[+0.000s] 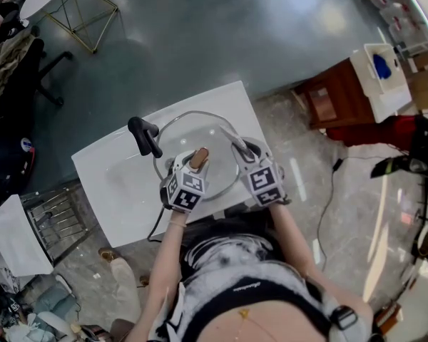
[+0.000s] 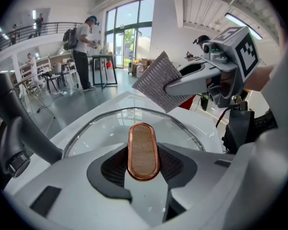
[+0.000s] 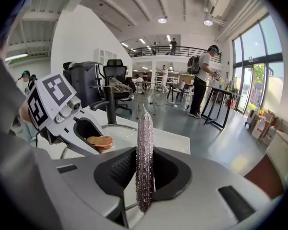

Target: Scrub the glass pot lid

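Left gripper (image 1: 197,161) clamped on wooden handle (image 2: 143,151) of glass pot lid (image 1: 196,128), which sits in white sink (image 1: 110,180). Right gripper (image 1: 237,147) pinches silver scrub cloth (image 3: 145,157) edge-on, over lid's right side.

Left tool (image 1: 198,159) clamped, right tool (image 1: 233,141) clamped (both tilted downward)

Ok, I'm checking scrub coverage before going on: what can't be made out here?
Near rim of the round glass pot lid: head view, under the left gripper and right gripper.
Lower end of the grey mesh scouring pad: right gripper view, sunk between the jaws.
Grime on the glass: every view, glare, too small.
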Tool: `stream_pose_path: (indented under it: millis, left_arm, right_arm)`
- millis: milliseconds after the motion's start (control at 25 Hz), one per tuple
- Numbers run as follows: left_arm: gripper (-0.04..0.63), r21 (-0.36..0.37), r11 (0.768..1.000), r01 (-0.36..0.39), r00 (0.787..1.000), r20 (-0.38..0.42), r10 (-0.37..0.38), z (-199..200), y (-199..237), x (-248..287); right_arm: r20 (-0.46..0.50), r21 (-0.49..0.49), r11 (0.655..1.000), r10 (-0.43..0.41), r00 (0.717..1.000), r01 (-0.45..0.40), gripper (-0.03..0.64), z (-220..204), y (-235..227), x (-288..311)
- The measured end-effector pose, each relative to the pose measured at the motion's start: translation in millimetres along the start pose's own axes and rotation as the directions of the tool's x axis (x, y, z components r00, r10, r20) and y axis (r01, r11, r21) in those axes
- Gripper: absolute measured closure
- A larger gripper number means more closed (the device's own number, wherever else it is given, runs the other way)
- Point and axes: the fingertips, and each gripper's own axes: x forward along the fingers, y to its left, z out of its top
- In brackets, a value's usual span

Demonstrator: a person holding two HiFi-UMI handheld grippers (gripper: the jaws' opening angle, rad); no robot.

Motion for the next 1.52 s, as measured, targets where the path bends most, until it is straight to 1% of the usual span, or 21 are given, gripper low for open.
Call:
stream_pose_path:
  millis: [120, 200, 240, 320, 400, 440, 600, 800, 920, 1040, 1080, 1200, 1360, 1520]
  left_arm:
    - [0.426, -0.005, 1.000, 0.008, 1.000, -0.002, -0.008, 0.1, -0.5, -0.3]
    - [0.426, -0.006, 1.000, 0.011, 1.000, -0.001, -0.011, 0.0, -0.3, 0.3]
    - [0.426, -0.006, 1.000, 0.012, 1.000, 0.001, -0.012, -0.1, -0.3, 0.7]
    - [0.425, -0.009, 1.000, 0.013, 1.000, 0.004, -0.013, -0.3, -0.5, 1.1]
    - [0.425, -0.007, 1.000, 0.017, 1.000, 0.002, -0.017, -0.5, -0.9, 0.9]
    - [0.425, -0.005, 1.000, 0.020, 1.000, 0.002, -0.020, -0.5, -1.1, 0.9]
    - [0.423, 0.001, 1.000, 0.021, 1.000, 0.008, -0.021, -0.3, -0.6, 2.0]
    - [0.423, -0.002, 1.000, 0.017, 1.000, 0.019, -0.017, -1.6, -0.2, 2.1]
    - [0.423, -0.001, 1.000, 0.019, 1.000, 0.014, -0.019, -2.8, 0.5, 2.0]
    - [0.423, -0.001, 1.000, 0.023, 1.000, 0.004, -0.023, -4.5, 2.1, 1.9]
    - [0.423, -0.001, 1.000, 0.024, 1.000, 0.002, -0.024, -4.6, 2.2, 1.8]
    - [0.423, -0.001, 1.000, 0.025, 1.000, 0.004, -0.025, -4.6, 2.3, 1.7]
    - [0.423, 0.000, 1.000, 0.025, 1.000, -0.001, -0.025, -4.2, 2.9, 1.6]
    - [0.423, -0.002, 1.000, 0.029, 1.000, 0.000, -0.029, -4.4, 2.6, 1.9]
  right_arm:
    - [-0.025, -0.123, 0.992, 0.001, 1.000, -0.004, 0.541, 2.8, 0.2, 10.8]
    - [-0.044, -0.227, 0.974, 0.008, 0.999, -0.018, 0.541, 5.2, 0.6, 24.0]
    - [-0.053, -0.290, 0.957, 0.009, 0.999, -0.024, 0.541, 5.7, 0.7, 31.8]
    - [-0.072, -0.413, 0.910, 0.010, 0.997, -0.039, 0.541, 6.3, 2.2, 45.9]
    - [-0.093, -0.489, 0.870, 0.016, 0.996, -0.060, 0.541, 8.2, 5.2, 55.5]
    - [-0.102, -0.507, 0.859, 0.022, 0.995, -0.071, 0.541, 8.6, 6.4, 59.5]
    - [-0.115, -0.525, 0.846, 0.038, 0.993, -0.093, 0.543, 11.2, 9.3, 74.6]
    - [-0.139, -0.573, 0.816, -0.002, 0.990, -0.079, 0.542, 11.4, 8.1, 89.9]
    - [-0.172, -0.623, 0.776, -0.017, 0.985, -0.095, 0.541, 6.6, 11.5, 95.6]
    - [-0.200, -0.663, 0.736, -0.002, 0.980, -0.134, 0.541, 0.3, 20.2, 98.3]
    - [-0.210, -0.665, 0.732, 0.006, 0.978, -0.147, 0.541, -1.9, 22.2, 98.3]
    - [-0.234, -0.648, 0.742, 0.023, 0.972, -0.174, 0.541, -6.2, 25.5, 96.0]
    - [-0.262, -0.654, 0.731, 0.025, 0.965, -0.197, 0.541, -11.1, 31.6, 89.4]
    - [-0.270, -0.649, 0.732, 0.033, 0.962, -0.208, 0.540, -17.8, 41.1, 81.0]
